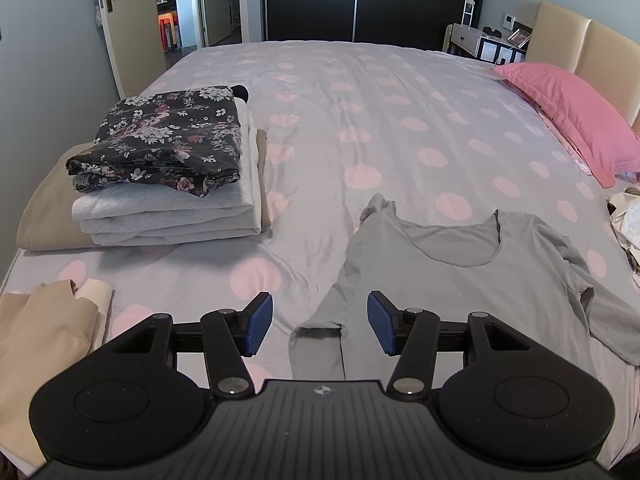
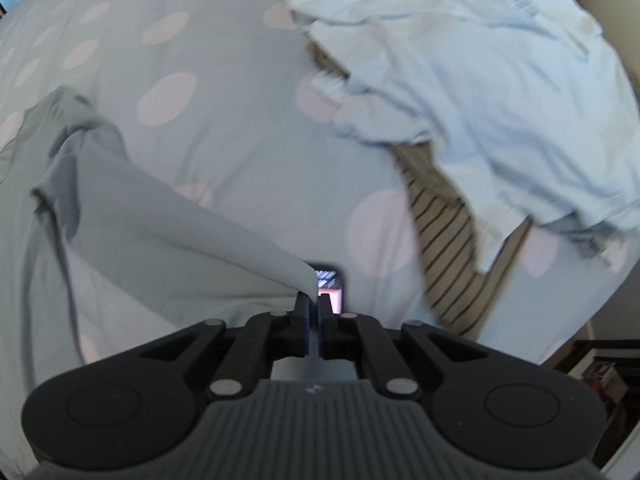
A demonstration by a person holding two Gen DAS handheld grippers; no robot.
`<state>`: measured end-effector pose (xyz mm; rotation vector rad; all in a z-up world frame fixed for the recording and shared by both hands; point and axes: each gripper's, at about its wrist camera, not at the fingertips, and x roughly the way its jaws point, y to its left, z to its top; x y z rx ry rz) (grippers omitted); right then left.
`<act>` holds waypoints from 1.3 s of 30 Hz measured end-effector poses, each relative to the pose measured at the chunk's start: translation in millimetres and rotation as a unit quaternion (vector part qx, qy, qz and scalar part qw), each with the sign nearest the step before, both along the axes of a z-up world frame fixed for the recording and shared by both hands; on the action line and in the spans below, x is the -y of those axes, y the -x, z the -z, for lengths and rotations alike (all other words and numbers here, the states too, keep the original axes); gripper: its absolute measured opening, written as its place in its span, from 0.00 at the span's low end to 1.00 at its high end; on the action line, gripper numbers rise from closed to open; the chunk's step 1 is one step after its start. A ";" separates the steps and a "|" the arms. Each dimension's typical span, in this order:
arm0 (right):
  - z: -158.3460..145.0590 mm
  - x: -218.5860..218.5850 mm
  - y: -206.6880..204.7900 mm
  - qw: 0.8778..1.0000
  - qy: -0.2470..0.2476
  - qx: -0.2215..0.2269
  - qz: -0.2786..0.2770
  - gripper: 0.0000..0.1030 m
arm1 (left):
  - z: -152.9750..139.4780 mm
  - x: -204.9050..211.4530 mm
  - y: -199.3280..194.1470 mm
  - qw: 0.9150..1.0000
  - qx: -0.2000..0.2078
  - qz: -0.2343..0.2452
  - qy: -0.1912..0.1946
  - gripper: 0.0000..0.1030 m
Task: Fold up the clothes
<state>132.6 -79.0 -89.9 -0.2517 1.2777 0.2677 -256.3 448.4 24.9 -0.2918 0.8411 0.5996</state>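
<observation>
In the left wrist view, the left gripper hovers with jaws spread wide over the grey shirt, which lies flat at lower right on the bed. A folded stack sits at left.

In the right wrist view, the right gripper pinches the grey shirt's edge at lower centre; a pale blue garment lies heaped at upper right.

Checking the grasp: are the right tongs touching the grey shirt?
Touching. The right wrist view shows the right tongs shut on the grey shirt, pinching its edge.

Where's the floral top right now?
Left wrist view, far left: the floral top sits folded atop the stack of folded clothes on the bed.
</observation>
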 end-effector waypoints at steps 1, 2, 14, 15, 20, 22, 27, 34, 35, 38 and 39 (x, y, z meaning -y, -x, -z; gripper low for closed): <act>-3.1 -0.1 -4.1 1.000 0.007 0.008 0.001 0.04 | 0.3 0.4 -0.8 1.000 -0.002 0.001 -0.001 0.49; -6.4 -1.3 -8.8 1.000 0.015 0.017 0.002 0.04 | 0.7 0.9 -1.7 1.000 -0.004 0.002 -0.002 0.49; -26.7 -5.7 -67.3 0.989 0.085 0.116 0.040 0.04 | 6.5 -0.7 -6.9 1.000 -0.023 0.008 -0.014 0.49; -27.5 -6.9 -70.2 0.987 0.087 0.127 0.042 0.04 | 7.2 -1.2 -7.3 1.000 -0.025 0.008 -0.015 0.49; -26.4 -18.3 -75.4 0.983 0.100 0.151 0.028 0.05 | 14.0 -1.2 -11.9 0.999 -0.041 0.015 -0.015 0.49; -24.9 -22.3 -74.0 0.983 0.103 0.150 0.019 0.06 | 19.1 -2.5 -14.0 0.998 -0.052 0.017 -0.013 0.49; -31.2 -21.6 -63.1 0.982 0.100 0.161 0.011 0.10 | 34.0 -7.6 -16.4 0.997 -0.077 0.017 -0.005 0.49; -42.5 -14.6 -31.8 0.982 0.039 0.183 0.026 0.31 | 63.5 -16.3 -3.6 0.993 -0.117 0.006 0.018 0.49; -40.4 -15.1 -26.3 0.982 0.033 0.183 0.023 0.31 | 67.0 -17.3 -0.8 0.992 -0.122 0.004 0.019 0.49; -29.8 -13.5 -14.6 0.984 0.027 0.178 0.014 0.31 | 77.7 -20.4 7.4 0.990 -0.138 -0.003 0.024 0.49; -25.1 -9.6 -14.8 0.985 0.029 0.170 0.019 0.31 | 81.2 -21.4 10.1 0.989 -0.143 -0.006 0.026 0.49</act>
